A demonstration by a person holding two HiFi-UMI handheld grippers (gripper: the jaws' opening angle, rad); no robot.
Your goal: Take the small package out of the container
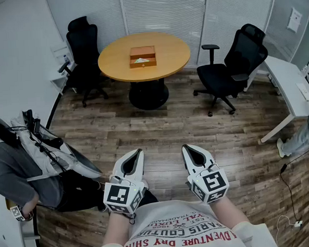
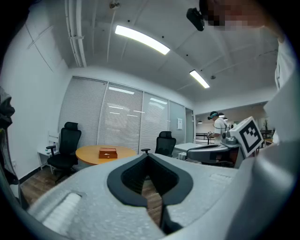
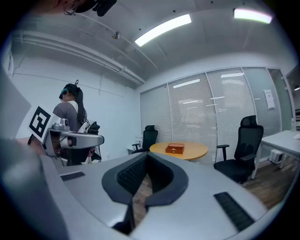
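A brown wooden box [image 1: 142, 57] sits in the middle of a round wooden table [image 1: 166, 54] across the room. A small pale item [image 1: 142, 60] shows on it, too small to make out. The box [image 2: 108, 153] also shows far off in the left gripper view, and the box [image 3: 175, 148] likewise in the right gripper view. My left gripper [image 1: 138, 152] and right gripper [image 1: 186, 148] are held side by side close to my body, far from the table. Both point toward it, shut, with nothing between the jaws.
Black office chairs stand left [image 1: 83, 49] and right [image 1: 233, 68] of the table. A seated person [image 1: 14, 173] with a bag is at my near left. A white desk [image 1: 290, 88] lines the right side. Wood floor [image 1: 160, 130] lies between me and the table.
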